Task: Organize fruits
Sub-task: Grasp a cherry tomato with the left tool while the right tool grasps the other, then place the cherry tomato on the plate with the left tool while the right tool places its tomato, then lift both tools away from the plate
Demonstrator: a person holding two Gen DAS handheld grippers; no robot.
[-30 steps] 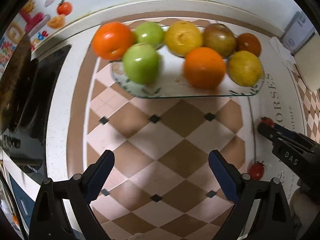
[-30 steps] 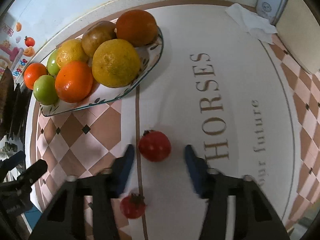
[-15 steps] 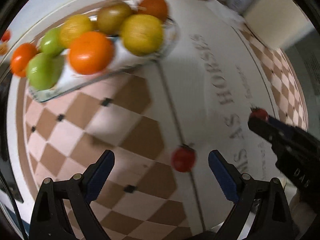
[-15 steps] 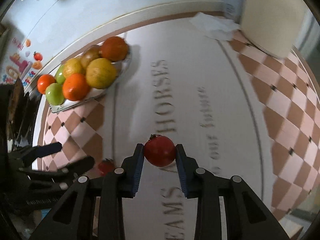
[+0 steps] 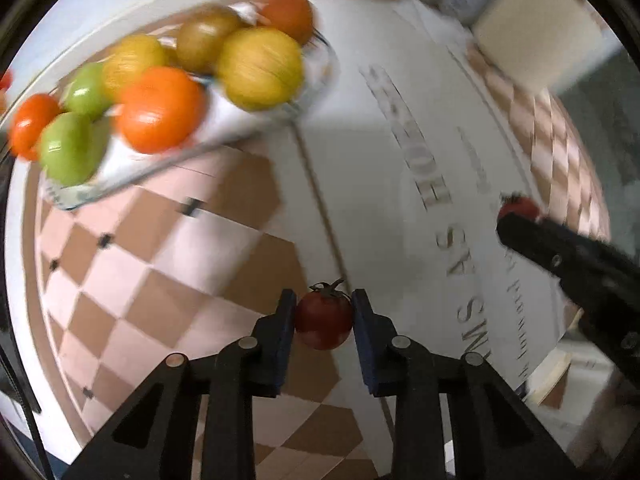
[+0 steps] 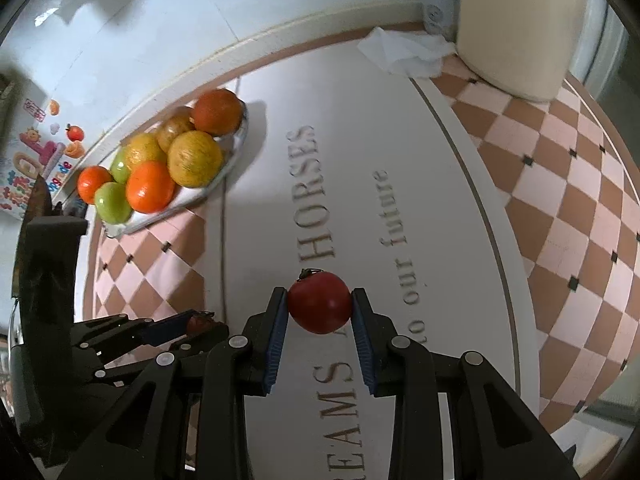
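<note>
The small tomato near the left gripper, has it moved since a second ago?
Cannot tell; the camera moved. The left gripper has just closed on that small tomato, beside the tablecloth's line.

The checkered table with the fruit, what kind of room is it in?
Probably a home kitchen or dining corner: a pink-and-brown checkered tablecloth, a glass dish piled with oranges and green apples, and white wall tiles behind.

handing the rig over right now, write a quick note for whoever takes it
Left tool: jaws just closed, shut on the small tomato.
Right tool: shut on the big tomato.
Dish at the back of the table holds the oranges, green apples and yellow fruit.
Done: both tomatoes gripped.
Left: probably carry both to the dish and release.
</note>
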